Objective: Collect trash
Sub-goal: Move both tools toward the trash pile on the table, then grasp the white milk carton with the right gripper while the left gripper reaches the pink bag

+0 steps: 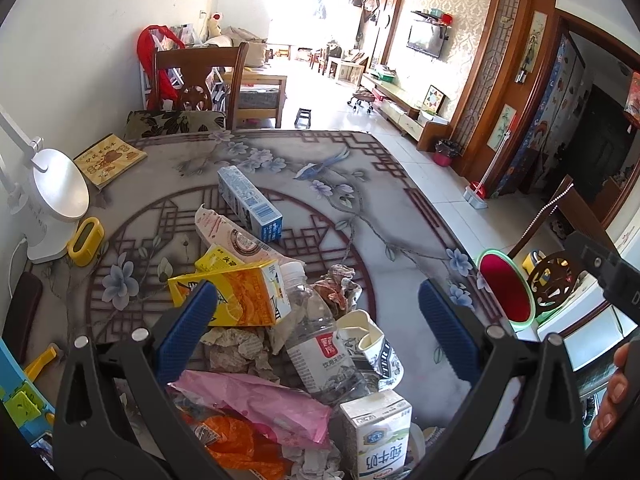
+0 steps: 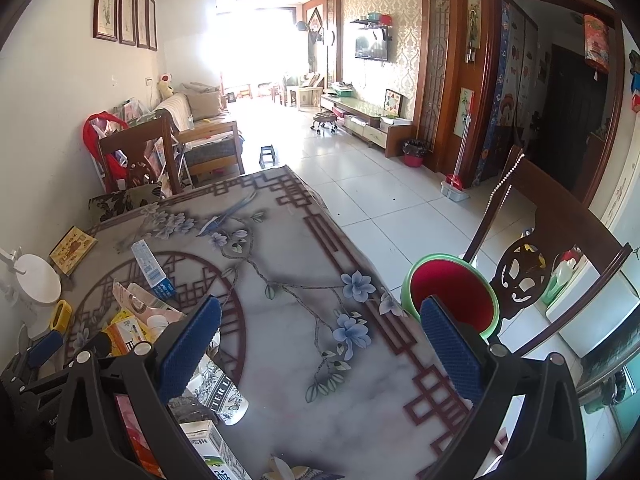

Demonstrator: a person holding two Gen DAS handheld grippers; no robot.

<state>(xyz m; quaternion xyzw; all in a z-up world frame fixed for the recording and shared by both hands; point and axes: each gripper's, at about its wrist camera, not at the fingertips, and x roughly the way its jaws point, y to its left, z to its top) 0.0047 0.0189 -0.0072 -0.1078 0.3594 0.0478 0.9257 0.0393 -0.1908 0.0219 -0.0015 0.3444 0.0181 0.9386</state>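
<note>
A heap of trash lies on the patterned table (image 1: pixel 404 216): a clear plastic bottle (image 1: pixel 312 332), a yellow drink carton (image 1: pixel 240 296), a blue and white carton (image 1: pixel 248 204), a paper cup (image 1: pixel 372 344), a white milk carton (image 1: pixel 380 432), a pink plastic bag (image 1: pixel 260 404) and crumpled paper (image 1: pixel 340 284). My left gripper (image 1: pixel 320 328) is open and empty, its jaws spread above the bottle and cup. My right gripper (image 2: pixel 320 344) is open and empty over the bare table (image 2: pixel 304 360), right of the heap. A red bin with a green rim (image 2: pixel 456 292) stands beside the table's right edge; it also shows in the left wrist view (image 1: pixel 506 292).
A white desk lamp (image 1: pixel 52 200), a yellow object (image 1: pixel 86 240) and a yellow book (image 1: pixel 110 158) sit at the table's left. Wooden chairs stand at the far end (image 1: pixel 200 76) and to the right (image 2: pixel 556 264). Tiled floor (image 2: pixel 384 200) lies beyond.
</note>
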